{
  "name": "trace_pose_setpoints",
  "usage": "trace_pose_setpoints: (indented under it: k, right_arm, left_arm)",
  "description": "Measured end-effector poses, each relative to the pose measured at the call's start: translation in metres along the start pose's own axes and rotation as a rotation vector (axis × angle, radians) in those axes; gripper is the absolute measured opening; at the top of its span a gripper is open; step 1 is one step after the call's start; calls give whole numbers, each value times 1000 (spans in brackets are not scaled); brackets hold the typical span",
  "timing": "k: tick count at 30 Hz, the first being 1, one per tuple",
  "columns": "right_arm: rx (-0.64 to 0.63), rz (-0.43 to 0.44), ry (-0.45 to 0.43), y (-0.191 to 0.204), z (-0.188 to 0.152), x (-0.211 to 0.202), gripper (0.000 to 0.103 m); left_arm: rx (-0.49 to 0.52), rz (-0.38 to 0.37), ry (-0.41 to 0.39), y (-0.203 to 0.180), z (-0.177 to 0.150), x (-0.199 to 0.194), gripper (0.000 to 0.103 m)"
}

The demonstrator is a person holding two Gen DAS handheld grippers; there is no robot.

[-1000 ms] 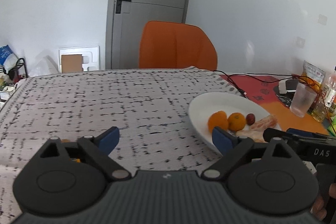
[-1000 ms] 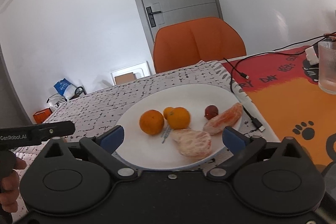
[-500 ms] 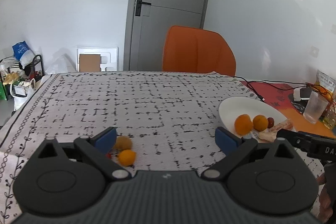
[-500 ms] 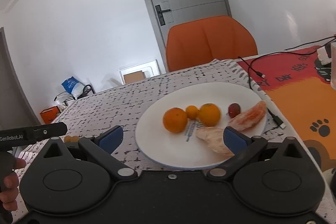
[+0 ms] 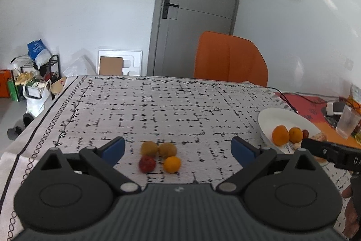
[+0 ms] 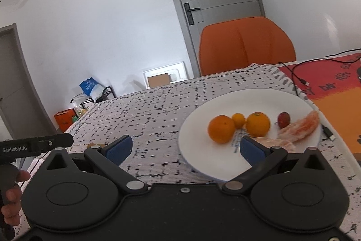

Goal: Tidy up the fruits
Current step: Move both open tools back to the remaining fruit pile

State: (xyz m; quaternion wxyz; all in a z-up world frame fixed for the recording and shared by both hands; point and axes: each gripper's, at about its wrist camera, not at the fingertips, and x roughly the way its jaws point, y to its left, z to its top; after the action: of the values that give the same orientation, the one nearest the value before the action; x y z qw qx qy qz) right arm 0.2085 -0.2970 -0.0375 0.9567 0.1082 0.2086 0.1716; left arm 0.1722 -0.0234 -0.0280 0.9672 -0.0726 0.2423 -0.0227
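**Fruits: a loose cluster comes between our left fingers**

Fruits are now our concern in two groups. A second ago the left view showed mainly the plate (image 5: pixel 268 116); half a second ago two small fruits appeared, and now four loose fruits (image 5: pixel 159 157) lie on the surface, just ahead of and between the left gripper (image 5: pixel 178 147) fingers, which stand wide apart and empty. We judge these are next to collect. Our right gripper (image 6: pixel 185 147), fingers also apart and empty, has swung left; the plate's oranges (image 6: pixel 221 129) sit ahead, towards its right finger.
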Motion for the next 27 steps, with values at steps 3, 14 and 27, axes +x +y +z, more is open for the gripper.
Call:
trace_pose_setpoints:
  k: [3,14,27]
  right_arm:
    - [-11,13,8,7,0,4,103]
    - [-53,77,40,35,-5,16,103]
    - [-114,161,113,72,-11,44,93]
  left_arm:
    - [-4,18,-9,7,0,-3,99]
    - [-42,51,-26,37,0,-13,101]
    - [-96,74,-23,71,-9,-16,92]
